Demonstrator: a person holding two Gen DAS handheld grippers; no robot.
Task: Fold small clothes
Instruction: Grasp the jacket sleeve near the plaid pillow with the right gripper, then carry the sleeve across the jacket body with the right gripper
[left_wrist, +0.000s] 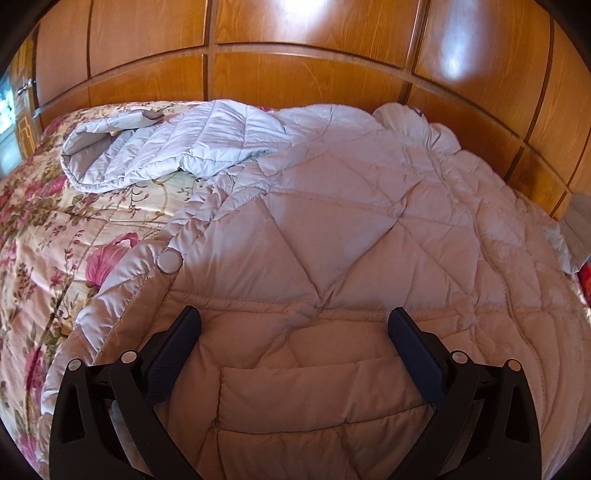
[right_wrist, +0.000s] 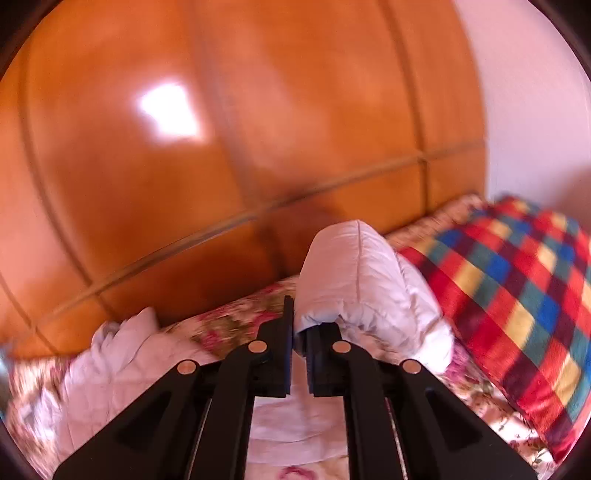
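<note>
A pale grey quilted jacket lies spread on a floral bedspread, one sleeve bent out to the left, a round snap button on its front edge. My left gripper hovers open low over the jacket's lower part, near a pocket flap, with nothing between its fingers. In the right wrist view my right gripper is shut on the jacket's other sleeve, which rises puffed above the fingertips, lifted off the bed. The right view is motion-blurred.
A wooden panelled headboard wall runs behind the bed. A checked red, blue and yellow pillow lies to the right of the held sleeve. More jacket fabric bunches to the left, on the floral bedspread.
</note>
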